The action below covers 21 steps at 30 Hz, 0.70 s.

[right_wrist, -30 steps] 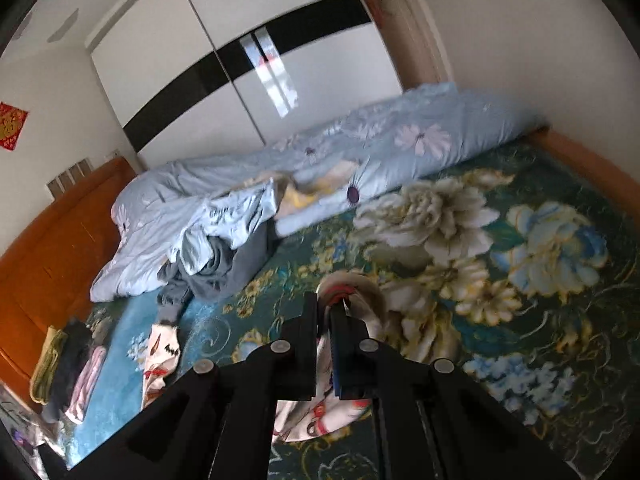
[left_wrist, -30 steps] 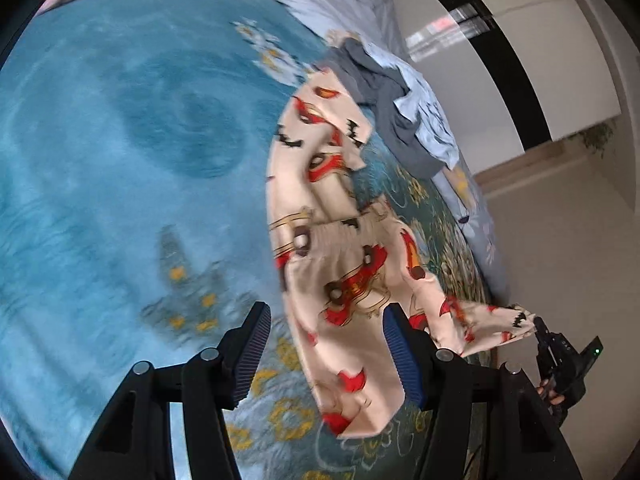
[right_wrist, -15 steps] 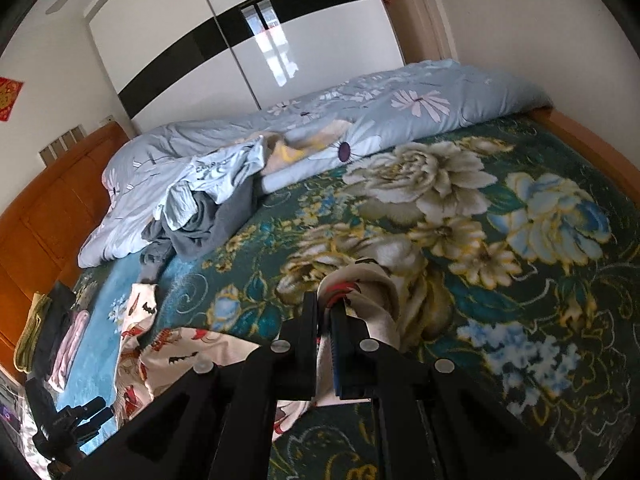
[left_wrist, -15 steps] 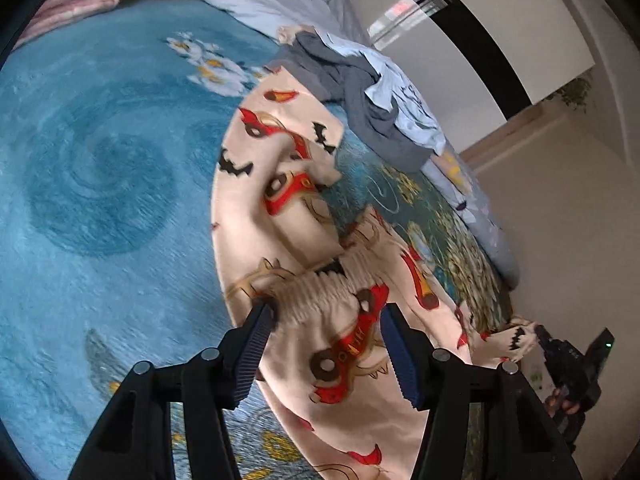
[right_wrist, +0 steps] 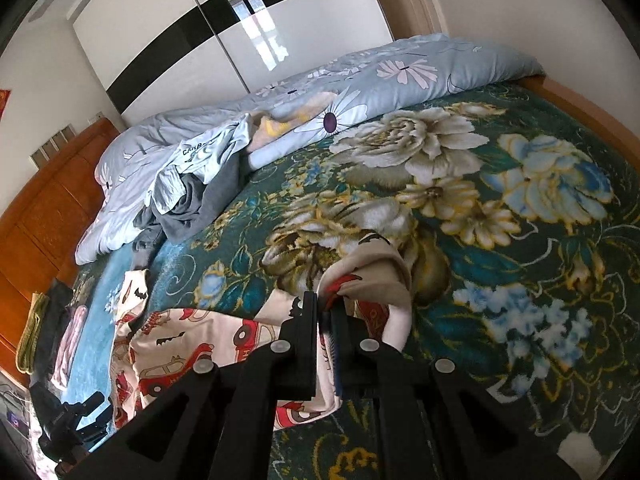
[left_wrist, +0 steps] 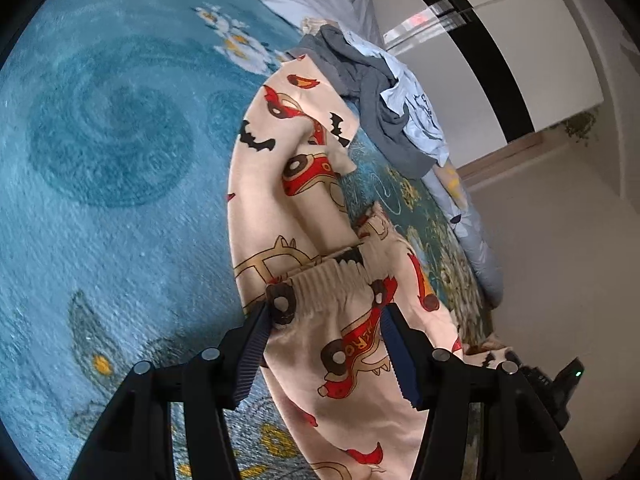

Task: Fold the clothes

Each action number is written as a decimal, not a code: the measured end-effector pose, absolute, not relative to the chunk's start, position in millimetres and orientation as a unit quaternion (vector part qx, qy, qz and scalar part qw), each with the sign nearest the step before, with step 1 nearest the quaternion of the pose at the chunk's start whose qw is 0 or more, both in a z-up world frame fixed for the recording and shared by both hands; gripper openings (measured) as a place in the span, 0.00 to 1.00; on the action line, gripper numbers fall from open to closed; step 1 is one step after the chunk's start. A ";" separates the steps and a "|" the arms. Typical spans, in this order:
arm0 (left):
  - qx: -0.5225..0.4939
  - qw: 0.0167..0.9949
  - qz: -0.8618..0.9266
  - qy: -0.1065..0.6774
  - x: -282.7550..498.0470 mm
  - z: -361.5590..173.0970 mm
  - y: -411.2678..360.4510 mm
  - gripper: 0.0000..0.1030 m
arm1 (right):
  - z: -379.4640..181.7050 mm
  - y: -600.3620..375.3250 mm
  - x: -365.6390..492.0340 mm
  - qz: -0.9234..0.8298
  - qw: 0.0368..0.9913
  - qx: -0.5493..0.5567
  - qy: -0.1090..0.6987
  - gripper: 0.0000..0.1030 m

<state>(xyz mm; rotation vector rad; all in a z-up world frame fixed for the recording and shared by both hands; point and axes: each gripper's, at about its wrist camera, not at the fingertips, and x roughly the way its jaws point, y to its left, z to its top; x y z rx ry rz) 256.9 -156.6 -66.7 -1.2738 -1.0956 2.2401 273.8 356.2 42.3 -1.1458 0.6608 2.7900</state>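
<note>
Cream children's pants (left_wrist: 304,184) printed with red cars and black bats lie stretched across the bed blanket (left_wrist: 100,160). My left gripper (left_wrist: 326,320) is open low over their ribbed waistband (left_wrist: 332,280), which lies between the two fingers; the left pad touches its end. In the right wrist view the same pants (right_wrist: 192,344) trail to the left. My right gripper (right_wrist: 325,312) is shut on a raised fold of their cloth, just above the flowered blanket (right_wrist: 520,280). The right gripper (left_wrist: 556,384) also shows at the left wrist view's lower right edge.
A heap of grey and pale blue clothes (right_wrist: 192,184) lies against a light blue flowered duvet (right_wrist: 360,80) at the bed's far side. Folded garments (right_wrist: 52,332) are stacked by the wooden headboard (right_wrist: 40,216). A white and black wardrobe (right_wrist: 200,40) stands behind.
Both grippers have sunk toward the bed. The left one came over the pants, so the waistband now lies between its fingers. The right one lowered its pinched fold.
</note>
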 end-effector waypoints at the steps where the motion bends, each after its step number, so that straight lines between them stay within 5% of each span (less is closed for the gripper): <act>1: -0.446 0.166 0.787 -0.392 256.8 -67.6 -157.7 0.58 | 41.7 356.3 273.8 0.903 0.027 -0.372 0.215 0.06; 13: -0.441 0.154 0.788 -0.401 249.9 -70.4 -158.1 0.58 | 33.3 355.4 278.0 0.894 0.025 -0.382 0.233 0.06; 18: -0.428 0.182 0.793 -0.394 258.0 -61.4 -150.9 0.31 | 32.1 353.5 278.4 0.892 0.025 -0.384 0.237 0.06; 21: -0.448 0.180 0.794 -0.369 252.2 -64.0 -142.3 0.31 | 30.7 351.1 276.9 0.890 0.022 -0.388 0.239 0.06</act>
